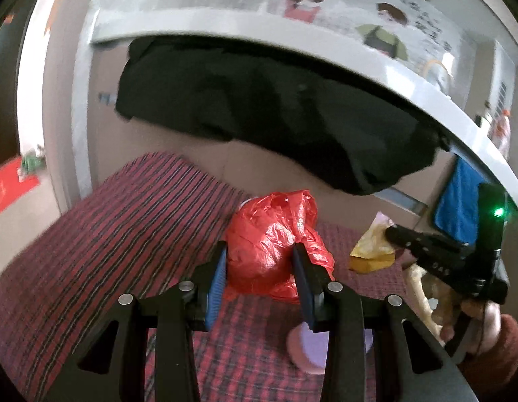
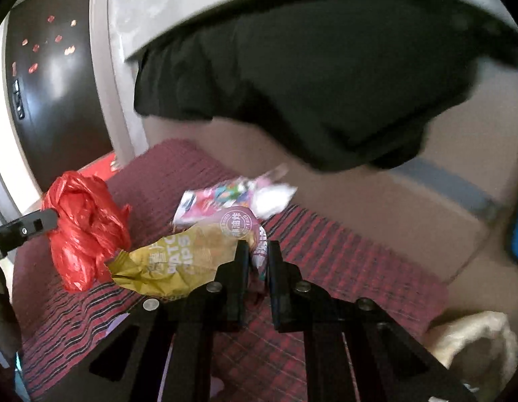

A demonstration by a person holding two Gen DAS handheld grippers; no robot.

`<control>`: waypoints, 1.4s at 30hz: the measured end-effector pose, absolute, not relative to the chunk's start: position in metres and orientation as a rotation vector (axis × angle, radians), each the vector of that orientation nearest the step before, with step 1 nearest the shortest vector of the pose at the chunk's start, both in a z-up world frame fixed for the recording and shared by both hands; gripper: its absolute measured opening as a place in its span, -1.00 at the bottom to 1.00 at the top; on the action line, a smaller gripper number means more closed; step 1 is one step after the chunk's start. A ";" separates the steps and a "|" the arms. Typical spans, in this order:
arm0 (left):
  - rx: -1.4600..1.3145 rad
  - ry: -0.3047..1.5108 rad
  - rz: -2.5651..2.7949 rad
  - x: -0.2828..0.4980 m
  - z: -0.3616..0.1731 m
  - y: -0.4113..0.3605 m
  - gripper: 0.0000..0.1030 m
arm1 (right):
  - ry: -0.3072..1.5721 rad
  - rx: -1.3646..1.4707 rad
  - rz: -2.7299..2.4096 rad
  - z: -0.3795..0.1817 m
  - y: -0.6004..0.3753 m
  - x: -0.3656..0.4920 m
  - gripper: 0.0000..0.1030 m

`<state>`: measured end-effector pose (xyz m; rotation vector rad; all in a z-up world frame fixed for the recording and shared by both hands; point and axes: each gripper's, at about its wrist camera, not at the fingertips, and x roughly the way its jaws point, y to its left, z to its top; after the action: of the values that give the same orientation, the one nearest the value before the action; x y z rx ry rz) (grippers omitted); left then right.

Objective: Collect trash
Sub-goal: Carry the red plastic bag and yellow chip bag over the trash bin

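Pinching yellow chip bag (image 2: 178,261), R gripper (image 2: 259,258) fingers closed, L gripper (image 1: 259,261) fingers open astride red bag (image 1: 275,244).

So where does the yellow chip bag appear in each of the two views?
Left wrist view: the yellow chip bag is at right of centre, at the tip of the right tool.
Right wrist view: the bag is at lower centre-left, held between this tool's fingers.
Shared landmark: the red plastic bag, lying left of the chip bag in both.
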<state>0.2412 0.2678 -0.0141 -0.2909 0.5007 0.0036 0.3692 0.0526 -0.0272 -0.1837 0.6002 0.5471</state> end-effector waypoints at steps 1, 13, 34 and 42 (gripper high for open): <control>-0.278 0.492 -0.002 0.240 -0.010 0.261 -0.25 | 0.585 -0.184 0.539 -0.022 0.047 0.365 -0.80; -0.140 0.409 -0.109 0.242 0.035 0.139 -0.25 | 0.373 -0.156 0.369 0.036 -0.061 0.290 -0.80; -0.010 0.320 -0.285 0.260 0.041 -0.044 -0.25 | 0.302 -0.075 0.086 0.045 -0.228 0.247 -0.80; 0.001 0.350 -0.298 0.269 0.023 -0.064 -0.25 | 0.315 -0.049 0.064 0.029 -0.247 0.248 -0.80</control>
<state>0.2692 -0.0636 0.0229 0.0013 0.3495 -0.2980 0.2484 -0.2472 0.0293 -0.0492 0.3154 0.0644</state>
